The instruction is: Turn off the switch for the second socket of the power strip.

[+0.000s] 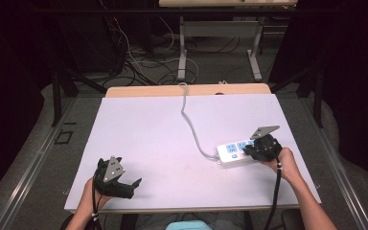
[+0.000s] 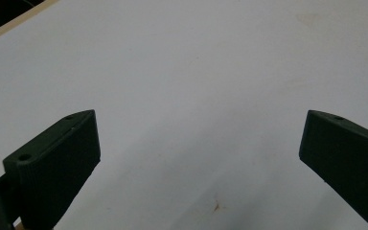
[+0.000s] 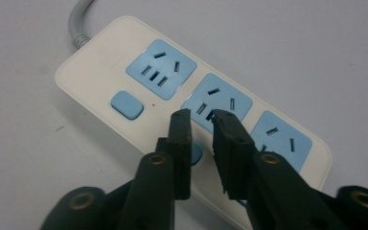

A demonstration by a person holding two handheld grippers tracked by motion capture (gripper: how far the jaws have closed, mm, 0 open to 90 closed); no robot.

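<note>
right gripper (image 3: 202,117): jaws a little way apart, nothing held, tips over the middle socket of the power strip (image 3: 100,62) | power strip: flat on the right side of the white surface (image 1: 143,129), cord (image 1: 191,124) runs to the far edge | left gripper (image 2: 199,139): jaws wide, holding nothing, near the front left edge
</note>
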